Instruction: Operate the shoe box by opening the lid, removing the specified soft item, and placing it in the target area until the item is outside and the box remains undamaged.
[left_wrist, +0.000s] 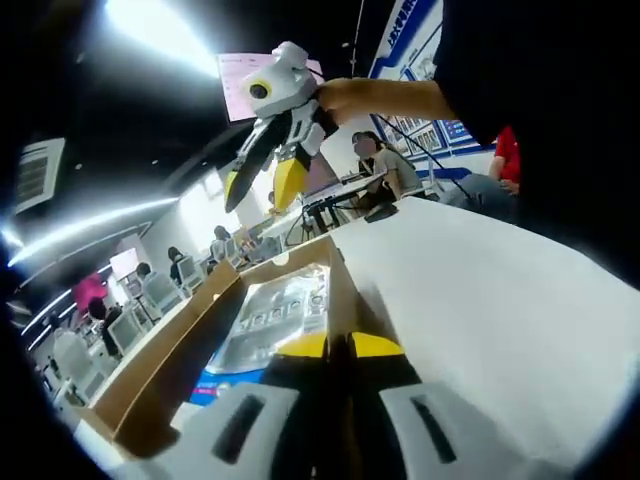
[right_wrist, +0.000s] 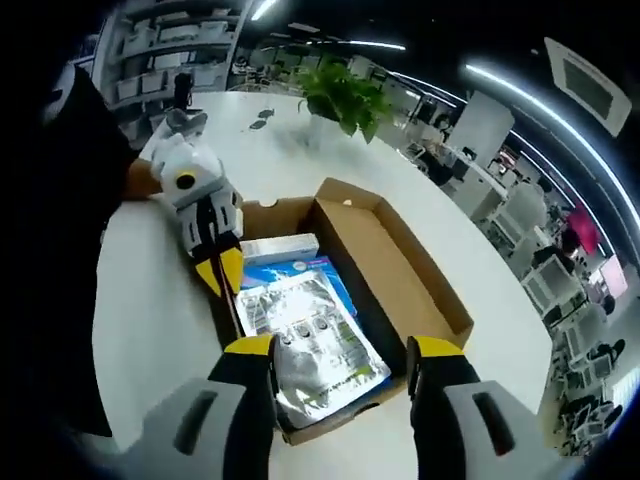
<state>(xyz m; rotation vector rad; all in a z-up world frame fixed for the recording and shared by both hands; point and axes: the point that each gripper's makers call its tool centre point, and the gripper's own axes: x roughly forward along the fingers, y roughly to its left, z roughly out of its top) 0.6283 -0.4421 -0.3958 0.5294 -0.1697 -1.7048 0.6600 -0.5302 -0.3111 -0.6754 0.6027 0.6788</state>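
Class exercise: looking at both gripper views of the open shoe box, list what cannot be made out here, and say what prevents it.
- Print on the silver pouch: too small, glare.
- Blue pack beneath it: mostly covered, right gripper view.
- Box floor: hidden by the wall, left gripper view.
- Left gripper: its shut fingers cover what they pinch.

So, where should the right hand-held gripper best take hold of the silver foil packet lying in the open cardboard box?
Probably the near short edge of the silver foil packet, coming from above. It lies flat on the blue packet, and its crinkled edge looks loose enough to pinch. The right hand-held gripper hangs open just above it.
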